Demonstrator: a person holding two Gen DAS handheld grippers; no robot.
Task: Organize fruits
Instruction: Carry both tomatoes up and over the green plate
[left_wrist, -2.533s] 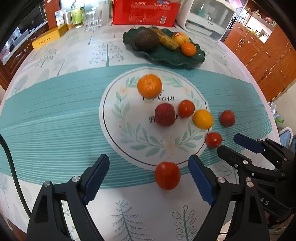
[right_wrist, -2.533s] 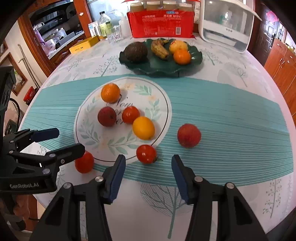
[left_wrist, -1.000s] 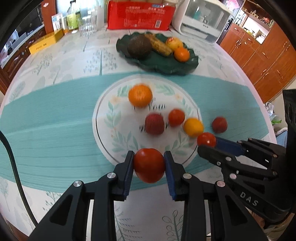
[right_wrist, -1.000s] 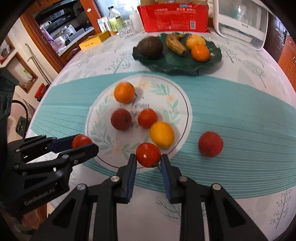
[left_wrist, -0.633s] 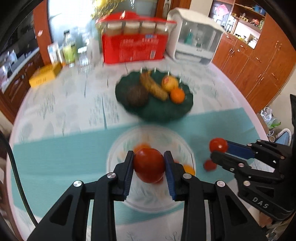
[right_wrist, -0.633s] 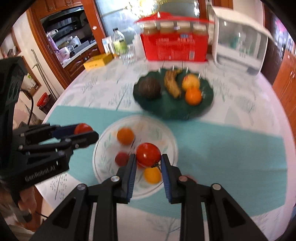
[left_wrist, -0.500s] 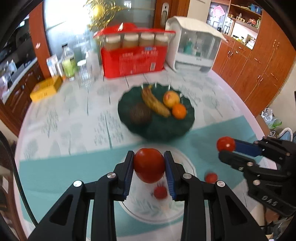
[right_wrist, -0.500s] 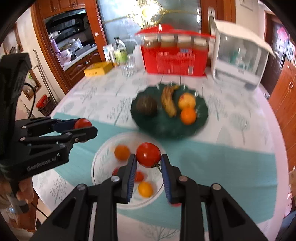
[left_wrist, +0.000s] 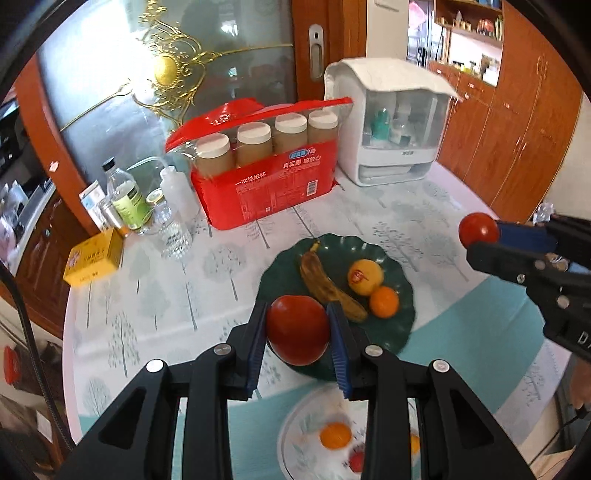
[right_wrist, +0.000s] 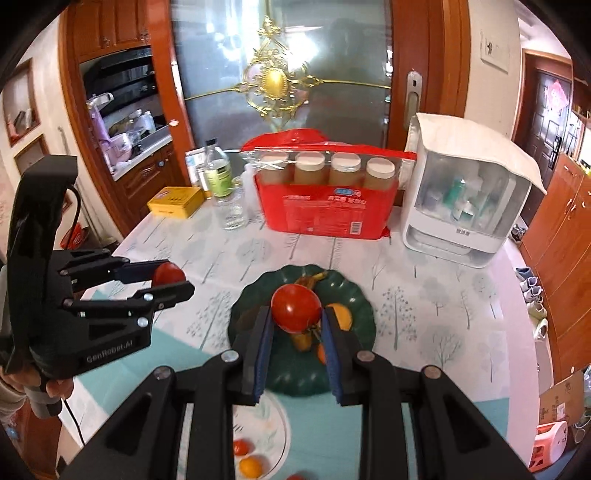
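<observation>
Above the green plate (left_wrist: 402, 295) | left gripper (left_wrist: 297, 334) squeezes a big red tomato (left_wrist: 297, 329) | right gripper (right_wrist: 296, 330) squeezes a small red tomato (right_wrist: 296, 308) | on the plate: banana (left_wrist: 325, 282), yellow fruit (left_wrist: 364, 277), orange (left_wrist: 384, 302)

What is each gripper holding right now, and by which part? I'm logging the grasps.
The left gripper clamps a red tomato across its sides. The right gripper pinches a smaller tomato the same way, its stem hanging below.
</observation>
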